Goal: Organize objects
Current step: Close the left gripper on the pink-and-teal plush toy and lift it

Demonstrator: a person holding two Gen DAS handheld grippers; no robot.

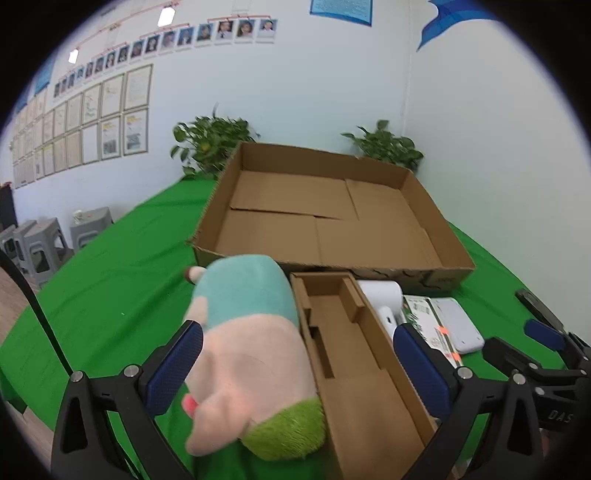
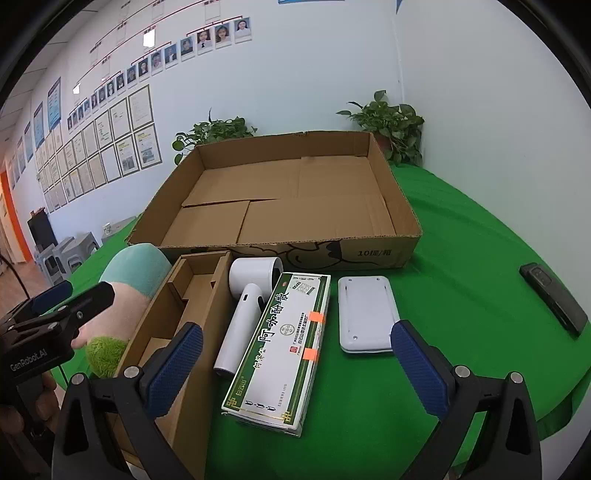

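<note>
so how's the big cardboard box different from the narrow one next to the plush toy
The big cardboard box is wide and shallow, with a bare floor of overlapping flaps; the narrow cardboard box is long and slim, with cardboard dividers inside. The big one lies farther back on the green table, with printing on its front wall; the narrow one lies nearer, between the plush toy and the white hair dryer. Both are open-topped brown cardboard with nothing in them.

1. A pale wall (image 2: pixel 295 74) carries rows of framed certificates (image 2: pixel 110 147) beneath a line of portrait photos (image 2: pixel 192 46).
2. Two leafy potted plants (image 1: pixel 210 144) (image 2: pixel 388 125) stand at the wall behind a green-covered table (image 2: pixel 461 240).
3. Grey plastic stools (image 1: pixel 40 243) sit on the wooden floor (image 1: pixel 11 314) at left.
4. Ceiling lights (image 1: pixel 166 16) reflect on the wall.
</note>
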